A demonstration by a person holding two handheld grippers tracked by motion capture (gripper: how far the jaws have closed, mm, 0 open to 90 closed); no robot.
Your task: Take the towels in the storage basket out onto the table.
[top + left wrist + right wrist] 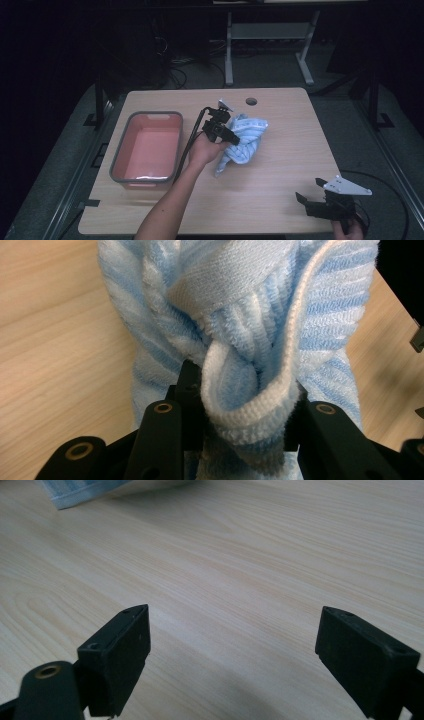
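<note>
A blue and white striped towel [245, 140] lies bunched at the middle of the wooden table [290, 165]. My left gripper [231, 139] is shut on a fold of it at its left side. In the left gripper view the towel [250, 330] bulges up between the two black jaws, which pinch a thick rolled fold. My right gripper [307, 201] is open and low over the table's near right corner, with nothing between its jaws. The right gripper view has the jaws wide apart over bare wood, with a corner of the towel [80, 492] at the top left.
A grey-rimmed tub [145, 147] with a pink inside stands on the left part of the table, just left of my left forearm. A round cable hole [251, 101] sits near the far edge. Beyond the table are desk legs and cables on a dark floor.
</note>
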